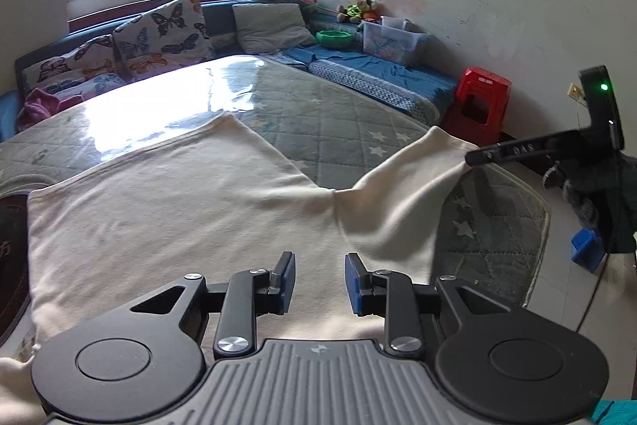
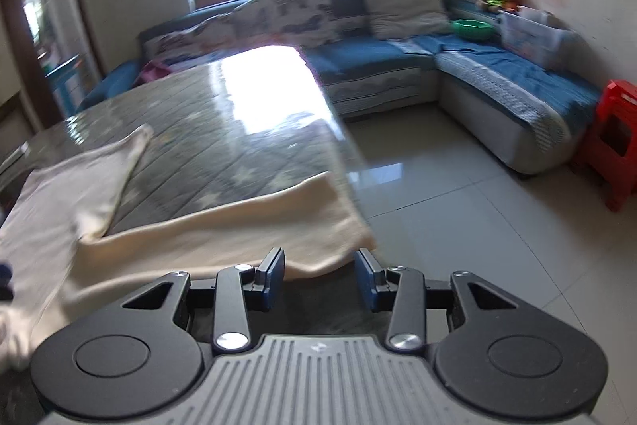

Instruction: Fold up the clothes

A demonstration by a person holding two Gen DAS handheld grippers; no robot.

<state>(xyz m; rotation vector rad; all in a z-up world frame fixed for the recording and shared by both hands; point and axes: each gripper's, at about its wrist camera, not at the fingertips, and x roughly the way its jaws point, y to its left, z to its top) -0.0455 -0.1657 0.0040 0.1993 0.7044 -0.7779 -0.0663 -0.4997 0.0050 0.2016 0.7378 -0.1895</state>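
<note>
Left wrist view:
Shirt: a cream shirt (image 1: pixel 167 218) lies spread flat on the grey star mat (image 1: pixel 326 114).
Left gripper (image 1: pixel 320 281): fingers apart, holding nothing, over the shirt.
Right gripper (image 1: pixel 475 157): its tip is at the sleeve end; I cannot tell the fingers here.

Right wrist view:
Right gripper (image 2: pixel 320 275): fingers apart, nothing between them, at the sleeve's edge.
Shirt (image 2: pixel 223 230): blurry, on the mat.
</note>
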